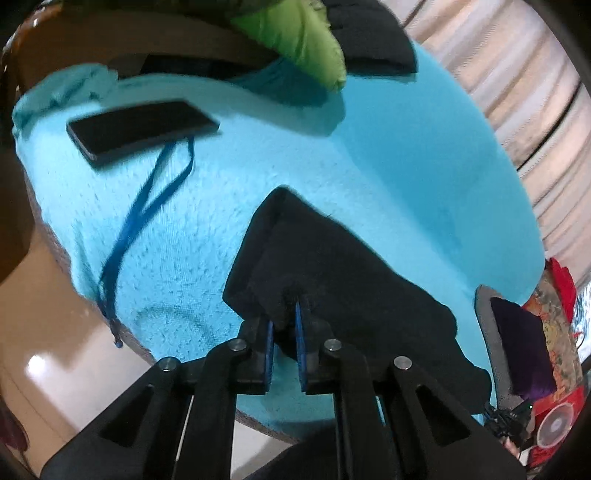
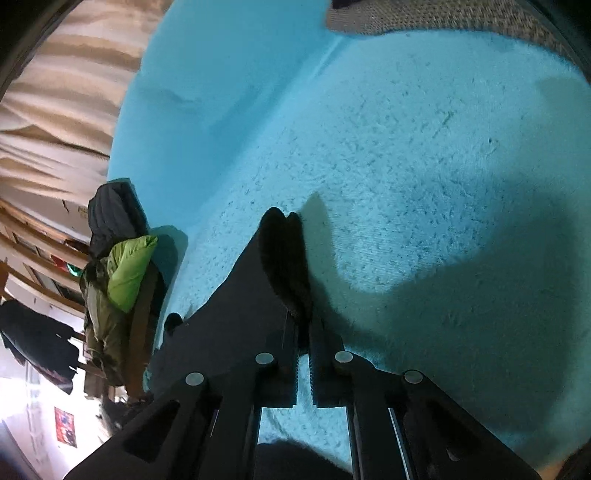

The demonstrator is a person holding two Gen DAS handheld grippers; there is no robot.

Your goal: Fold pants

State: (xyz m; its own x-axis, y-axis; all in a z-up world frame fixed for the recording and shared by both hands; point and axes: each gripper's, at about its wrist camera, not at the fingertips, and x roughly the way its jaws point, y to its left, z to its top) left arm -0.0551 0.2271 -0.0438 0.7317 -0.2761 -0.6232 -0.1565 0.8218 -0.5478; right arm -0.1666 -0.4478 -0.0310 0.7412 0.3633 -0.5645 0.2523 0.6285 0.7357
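Dark pants lie on a turquoise blanket, stretching from the middle toward the lower right in the left wrist view. My left gripper is shut on a bunched edge of the pants, cloth pinched between its blue pads. In the right wrist view the pants run off to the lower left, and a doubled fold of them sticks up past my right gripper, which is shut on that cloth. The fingertips of both grippers are partly buried in fabric.
A black phone with a blue lanyard lies on the blanket at the left. A green pillow and dark clothing sit at the far side. Curtains hang right. A woven grey mat lies ahead of the right gripper.
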